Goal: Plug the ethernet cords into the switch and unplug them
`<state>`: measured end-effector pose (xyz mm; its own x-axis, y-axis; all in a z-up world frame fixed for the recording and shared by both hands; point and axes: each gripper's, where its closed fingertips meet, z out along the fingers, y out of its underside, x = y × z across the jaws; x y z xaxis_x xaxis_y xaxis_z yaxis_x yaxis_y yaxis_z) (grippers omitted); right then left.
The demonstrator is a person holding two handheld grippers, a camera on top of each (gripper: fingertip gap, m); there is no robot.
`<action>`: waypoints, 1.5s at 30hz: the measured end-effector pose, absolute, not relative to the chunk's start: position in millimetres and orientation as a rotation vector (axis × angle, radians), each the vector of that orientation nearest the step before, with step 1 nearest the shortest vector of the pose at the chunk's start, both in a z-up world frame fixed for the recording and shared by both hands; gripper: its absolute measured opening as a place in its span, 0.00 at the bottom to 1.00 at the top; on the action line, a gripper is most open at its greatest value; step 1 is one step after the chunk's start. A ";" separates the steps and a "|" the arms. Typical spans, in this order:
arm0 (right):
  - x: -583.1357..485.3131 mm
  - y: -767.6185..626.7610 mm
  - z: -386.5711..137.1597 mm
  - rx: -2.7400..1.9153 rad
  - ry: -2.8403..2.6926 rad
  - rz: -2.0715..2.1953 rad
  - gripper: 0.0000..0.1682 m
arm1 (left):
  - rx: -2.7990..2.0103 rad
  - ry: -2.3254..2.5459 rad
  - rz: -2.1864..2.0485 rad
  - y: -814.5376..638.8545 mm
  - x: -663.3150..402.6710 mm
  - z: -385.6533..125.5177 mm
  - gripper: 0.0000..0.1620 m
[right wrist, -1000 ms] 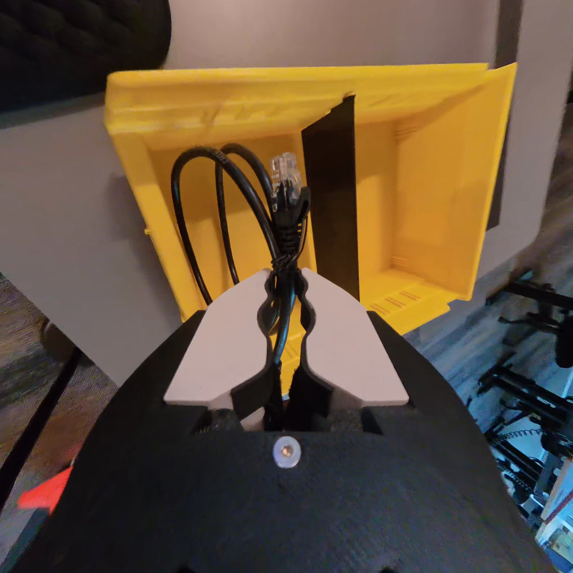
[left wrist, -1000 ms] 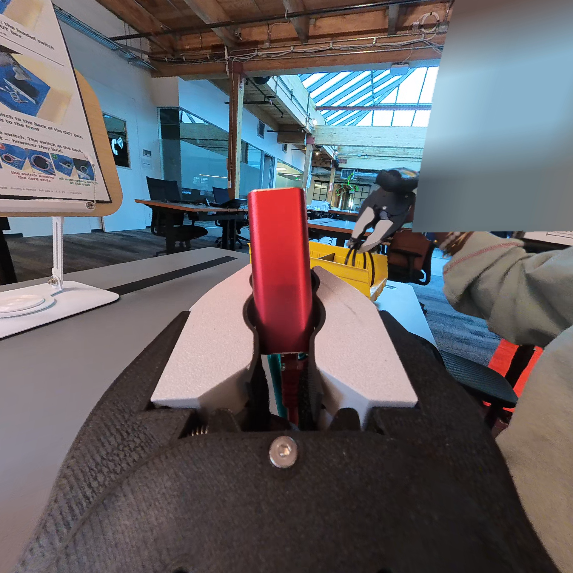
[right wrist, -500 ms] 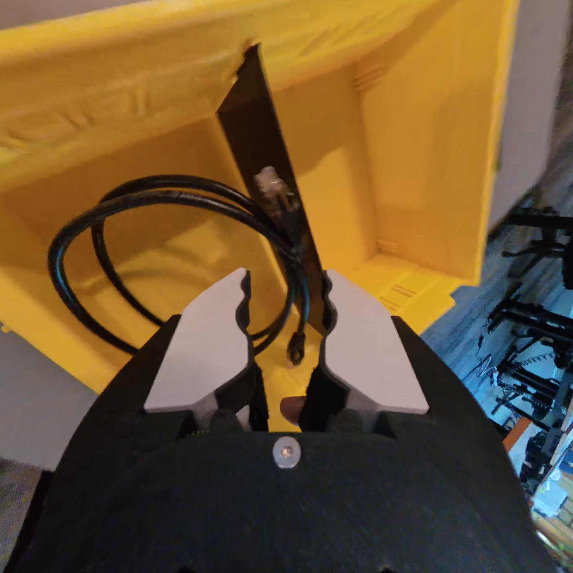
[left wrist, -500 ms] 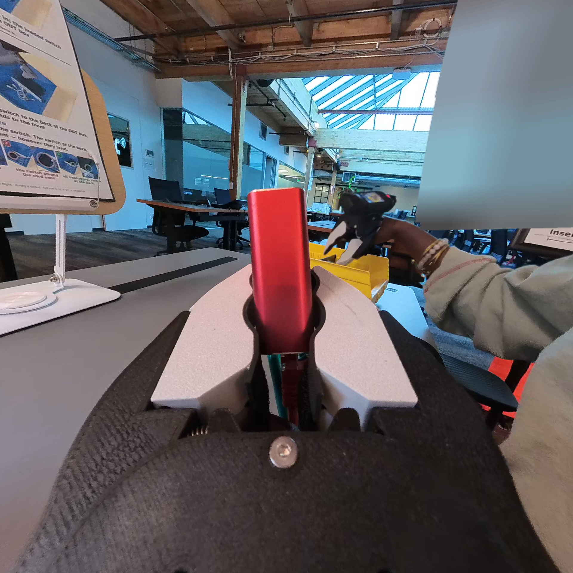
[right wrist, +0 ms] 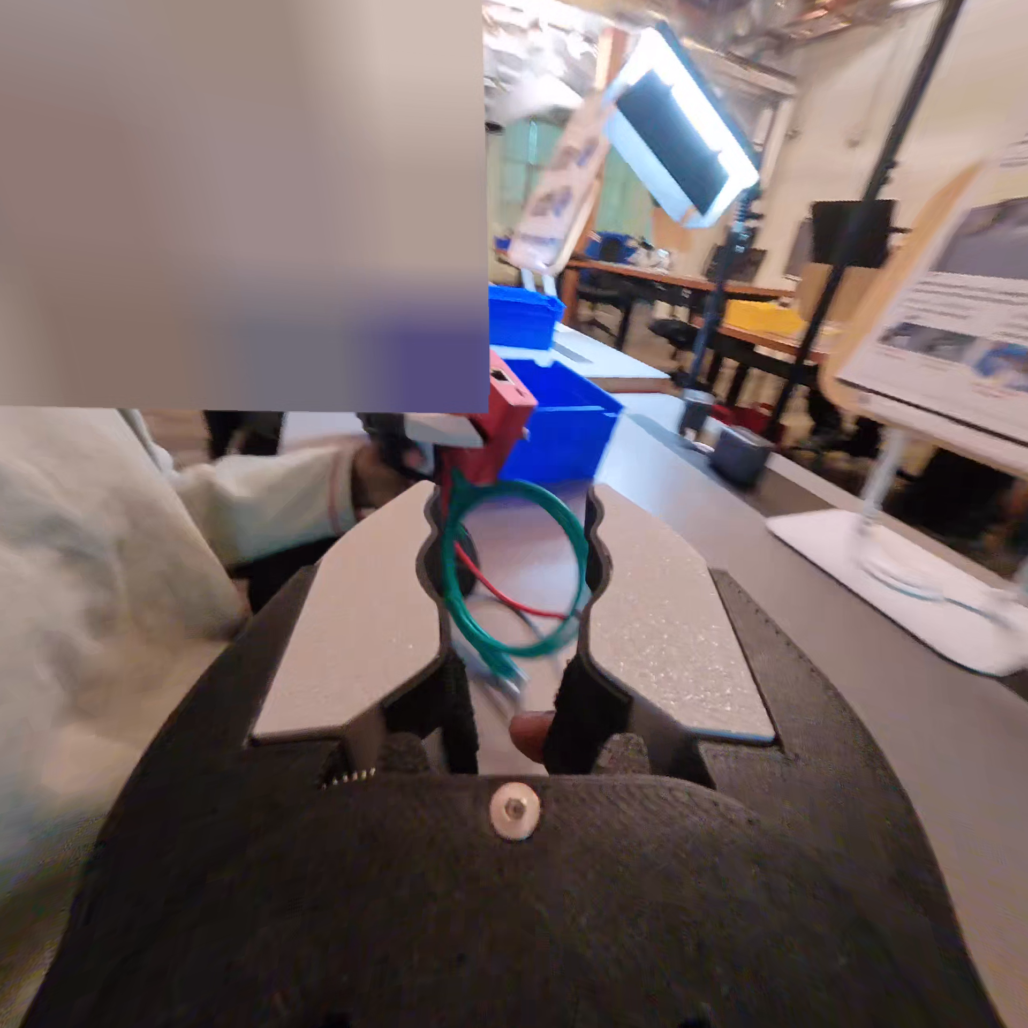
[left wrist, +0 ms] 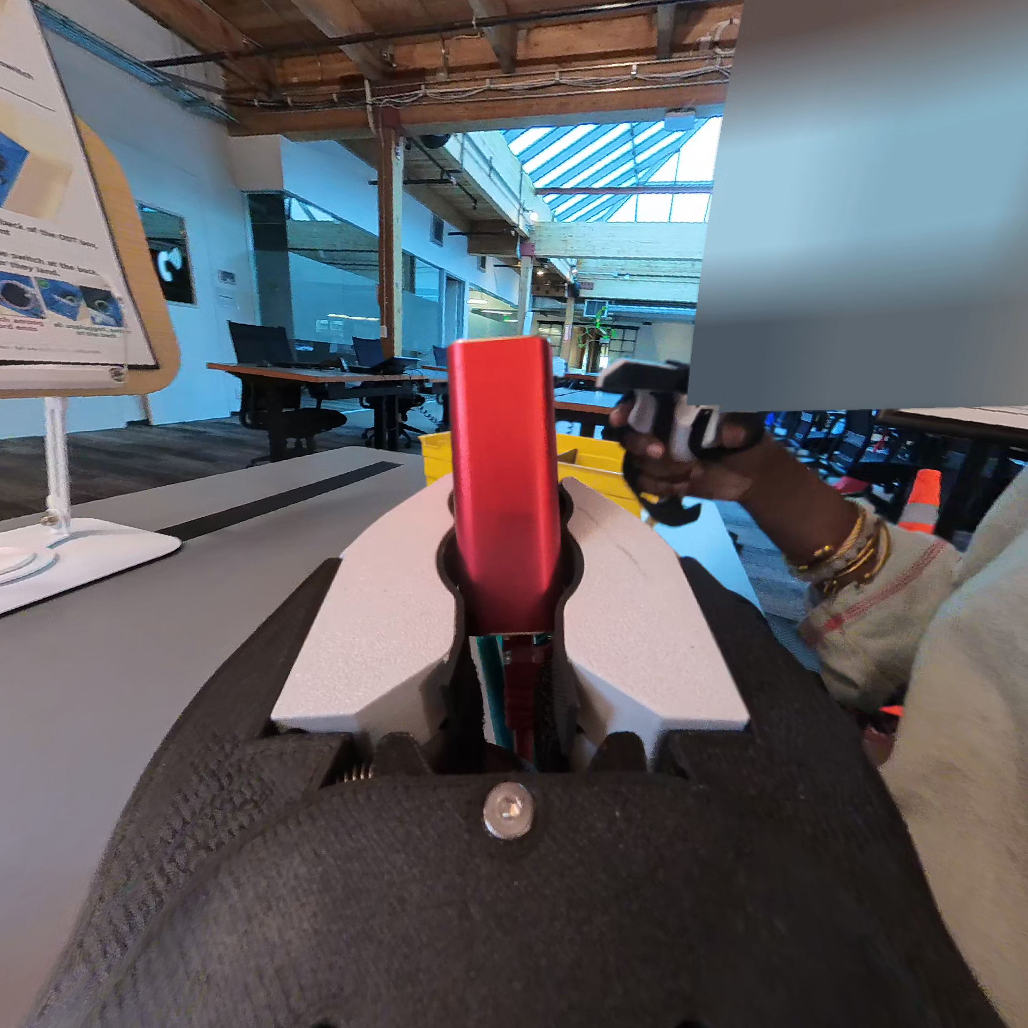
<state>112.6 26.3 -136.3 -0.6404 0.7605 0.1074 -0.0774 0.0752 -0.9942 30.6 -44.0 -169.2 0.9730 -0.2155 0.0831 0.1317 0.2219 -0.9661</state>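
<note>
the red metal box-shaped switch (left wrist: 503, 484) is clamped upright between the pale grey fingers (left wrist: 384, 606) of the left gripper (left wrist: 509, 500), above the grey table (left wrist: 111, 639). a red ethernet cord (left wrist: 523, 690) and a green ethernet cord (left wrist: 492, 684) are seen plugged into its underside. the right gripper (right wrist: 509, 512) is held level and empty, its jaws spread apart, pointed at the looped green cord hanging under the switch. a sleeved hand (left wrist: 690, 467) is seen wrapped round its handle before the yellow plastic bin (left wrist: 589, 461).

The right gripper (right wrist: 509, 562) is empty, its fingers (right wrist: 367, 606) parted. Beyond hangs a coiled green cord (right wrist: 514, 567) from the red switch (right wrist: 503, 414).
</note>
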 end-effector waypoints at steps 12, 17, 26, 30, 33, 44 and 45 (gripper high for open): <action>49.1 -52.2 -166.0 -0.747 -1.711 1.995 0.32 | -1.166 0.081 -0.364 -56.4 38.4 -149.4 0.17; 38.9 -69.0 -174.7 -0.802 -1.675 1.949 0.32 | -1.115 -0.023 -0.490 -57.3 27.5 -145.7 0.18; 37.8 -75.0 -174.1 -0.813 -1.612 2.192 0.15 | -1.147 0.046 -0.570 -50.6 46.6 -150.9 0.18; 46.1 -50.4 -179.6 -0.718 -1.879 1.756 0.15 | -1.198 0.087 -0.492 -54.0 45.9 -151.8 0.30; 57.4 -29.6 -186.9 -0.621 -2.153 1.266 0.15 | -1.328 0.193 -0.339 -47.5 54.0 -165.2 0.32; 62.6 -19.1 -200.4 -0.564 -2.306 1.061 0.20 | -1.458 0.203 -0.239 -30.7 60.4 -187.7 0.17; 55.4 -14.5 -184.3 -0.591 -2.144 1.131 0.23 | -1.403 0.110 -0.285 -34.4 48.2 -178.4 0.18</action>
<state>55.4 -14.5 -184.3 -0.6972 0.6390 0.3250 0.0926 0.5298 -0.8430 48.2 -34.4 -178.4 0.9608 -0.2615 0.0920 0.1321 0.1400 -0.9813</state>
